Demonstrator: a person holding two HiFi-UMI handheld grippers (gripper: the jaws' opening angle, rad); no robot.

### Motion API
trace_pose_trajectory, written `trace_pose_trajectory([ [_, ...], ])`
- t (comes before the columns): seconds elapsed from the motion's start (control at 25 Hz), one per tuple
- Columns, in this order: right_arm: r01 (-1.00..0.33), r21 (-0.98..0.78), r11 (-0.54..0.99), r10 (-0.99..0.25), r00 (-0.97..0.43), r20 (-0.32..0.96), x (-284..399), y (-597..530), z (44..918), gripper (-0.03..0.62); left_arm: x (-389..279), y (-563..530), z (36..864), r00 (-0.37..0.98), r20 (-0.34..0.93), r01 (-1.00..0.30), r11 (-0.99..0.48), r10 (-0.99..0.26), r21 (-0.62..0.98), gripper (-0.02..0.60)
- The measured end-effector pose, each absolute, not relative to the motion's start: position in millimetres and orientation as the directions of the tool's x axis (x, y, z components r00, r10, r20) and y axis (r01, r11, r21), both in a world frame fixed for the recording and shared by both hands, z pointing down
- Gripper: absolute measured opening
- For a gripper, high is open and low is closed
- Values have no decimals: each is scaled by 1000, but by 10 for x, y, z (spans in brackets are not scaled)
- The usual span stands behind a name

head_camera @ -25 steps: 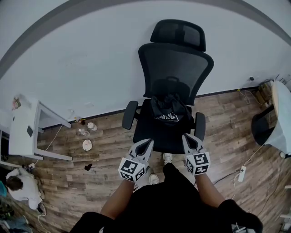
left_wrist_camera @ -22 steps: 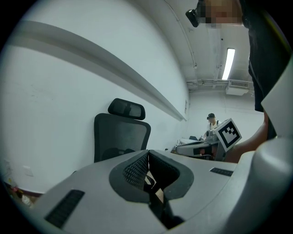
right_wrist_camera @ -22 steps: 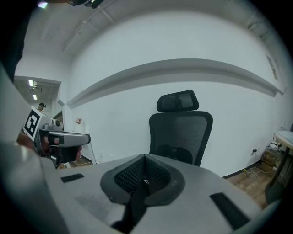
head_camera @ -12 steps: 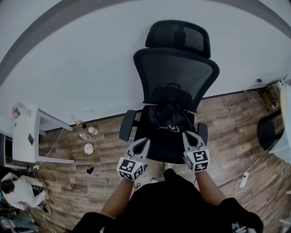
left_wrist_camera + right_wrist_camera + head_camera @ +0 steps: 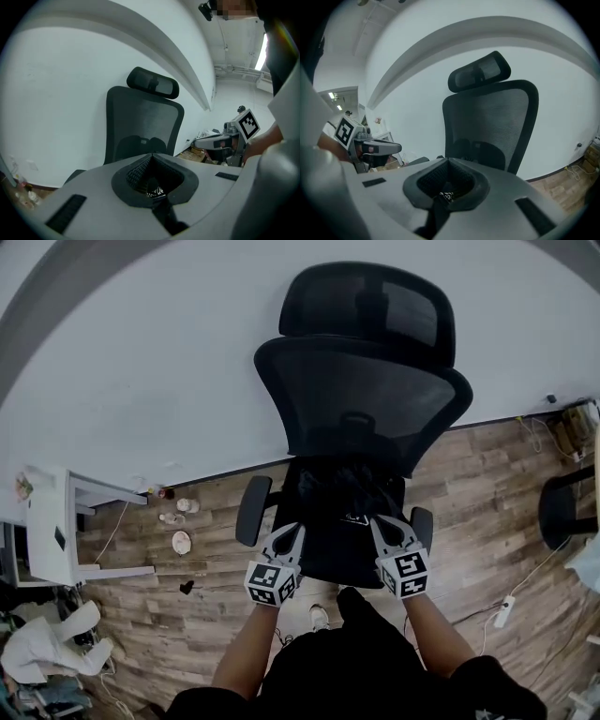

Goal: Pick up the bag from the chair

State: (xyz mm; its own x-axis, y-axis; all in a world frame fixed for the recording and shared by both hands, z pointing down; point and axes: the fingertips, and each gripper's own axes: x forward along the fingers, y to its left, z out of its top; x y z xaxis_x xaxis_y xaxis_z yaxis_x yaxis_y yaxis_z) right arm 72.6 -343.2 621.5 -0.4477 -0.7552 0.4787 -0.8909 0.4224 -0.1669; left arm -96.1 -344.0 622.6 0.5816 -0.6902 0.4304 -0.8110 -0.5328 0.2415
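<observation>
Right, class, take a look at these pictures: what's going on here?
A person stands facing a black office chair with a two-jaw gripper in each hand. A black bag sits on the chair's seat, against the backrest. The left gripper and the right gripper are held out side by side near the front of the seat. Both have their jaws shut with nothing in them, so the bag has not been picked up yet.
</observation>
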Motion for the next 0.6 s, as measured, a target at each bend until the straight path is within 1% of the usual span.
trace_pose_trajectory([
  [0.24, -882, -184, 435, -725, -464, 510, 684, -3834, 6549, 21, -939, -3856, 6655, 579, 494, -812, -517, -649, 272, 23],
  [0.32, -881, -191, 433, -714, -465, 524, 673, -3953, 6670, 32, -972, -4003, 6797, 563, 516, -823, -494, -646, 280, 25],
  [0.36, -878, -204, 433, -703, -471, 533, 664, -4009, 6740, 118, -1002, -4079, 6884, 551, 530, -832, -468, -644, 297, 32],
  [0.4, -875, -219, 432, -690, -477, 544, 659, -4069, 6816, 217, -1027, -4157, 6991, 544, 545, -838, -432, -637, 332, 77],
  [0.44, -873, -229, 431, -677, -481, 557, 663, -4137, 6897, 283, -1043, -4235, 7117, 544, 560, -839, -389, -625, 380, 160],
  [0.48, -871, -235, 430, -665, -482, 570, 676, -4207, 6981, 327, -1055, -4309, 7258, 546, 575, -835, -344, -609, 428, 240],
  [0.52, -870, -241, 430, -652, -484, 584, 689, -4273, 7065, 341, -1064, -4373, 7401, 548, 591, -831, -305, -592, 464, 289],
  [0.56, -867, -252, 430, -637, -489, 596, 696, -4330, 7147, 356, -1071, -4424, 7533, 547, 609, -830, -281, -575, 481, 318],
  [0.6, -862, -269, 431, -619, -499, 606, 692, -4379, 7224, 365, -1075, -4464, 7646, 544, 628, -834, -275, -557, 479, 333],
])
